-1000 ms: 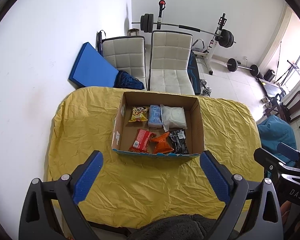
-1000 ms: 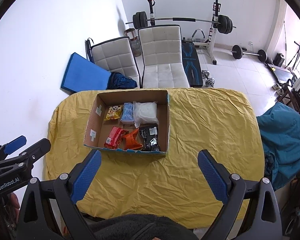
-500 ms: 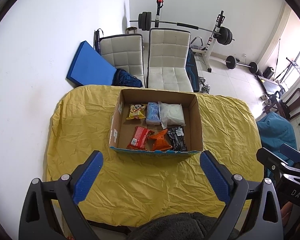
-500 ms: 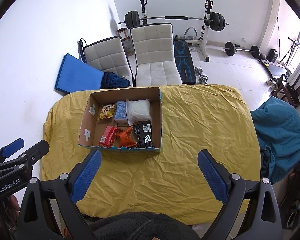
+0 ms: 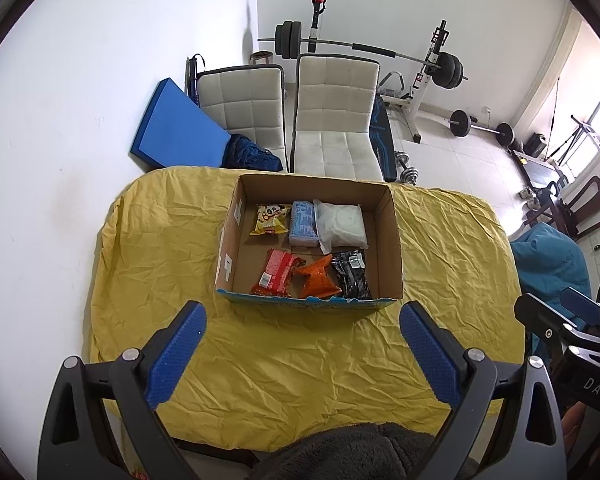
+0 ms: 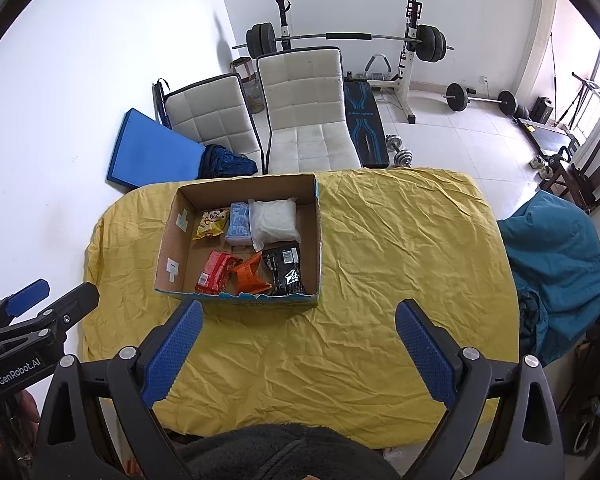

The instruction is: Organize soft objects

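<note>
I held the left claw [image 5: 300,332] high, its two blue-padded fingers [image 5: 176,354] spread wide with nothing between them. The right claw [image 6: 298,330] hung at much the same height, jaws equally wide and empty. Each showed at the edge of the other's view: the right claw low on the right side, the left claw low on the left side.

Left tongs [image 5: 302,320] wide apart, empty – cardboard box [image 5: 392,240] w/ six packets on yellow cloth [image 5: 160,260].

Six soft packets [image 5: 312,252] flat inside open cardboard box [image 5: 392,240]
</note>
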{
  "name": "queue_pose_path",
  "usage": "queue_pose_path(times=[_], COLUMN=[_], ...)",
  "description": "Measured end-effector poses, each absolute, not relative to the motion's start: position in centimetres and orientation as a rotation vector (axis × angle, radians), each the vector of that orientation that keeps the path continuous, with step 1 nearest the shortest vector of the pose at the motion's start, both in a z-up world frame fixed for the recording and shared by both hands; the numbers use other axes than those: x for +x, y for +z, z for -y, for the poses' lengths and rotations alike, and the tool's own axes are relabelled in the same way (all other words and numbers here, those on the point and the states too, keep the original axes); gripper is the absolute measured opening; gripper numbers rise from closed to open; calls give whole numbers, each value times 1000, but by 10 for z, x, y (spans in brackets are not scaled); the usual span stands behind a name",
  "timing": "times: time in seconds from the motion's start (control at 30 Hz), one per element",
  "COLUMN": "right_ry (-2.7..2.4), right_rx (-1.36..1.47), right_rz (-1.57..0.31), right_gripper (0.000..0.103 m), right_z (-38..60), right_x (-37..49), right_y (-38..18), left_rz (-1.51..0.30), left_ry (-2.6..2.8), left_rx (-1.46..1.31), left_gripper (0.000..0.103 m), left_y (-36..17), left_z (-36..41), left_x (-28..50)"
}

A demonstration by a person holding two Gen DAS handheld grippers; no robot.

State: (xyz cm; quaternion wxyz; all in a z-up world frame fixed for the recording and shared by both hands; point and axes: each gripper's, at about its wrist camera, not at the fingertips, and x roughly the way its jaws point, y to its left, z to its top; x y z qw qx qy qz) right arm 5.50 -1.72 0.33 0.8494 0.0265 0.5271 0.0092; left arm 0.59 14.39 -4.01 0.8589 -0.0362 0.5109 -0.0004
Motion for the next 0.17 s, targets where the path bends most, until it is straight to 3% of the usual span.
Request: queue_pose_path(times=[0.17], right_ry=[19], right_rx=[58], right_rz=[-1107], right_gripper=[99], right_z=[17], right_x=[52], right_y=[4], left_rz=[-1066], left_ry=[3], left_rx=[-78], left_gripper=[99], left_y=[-39], left_z=[-143], left_x=[5])
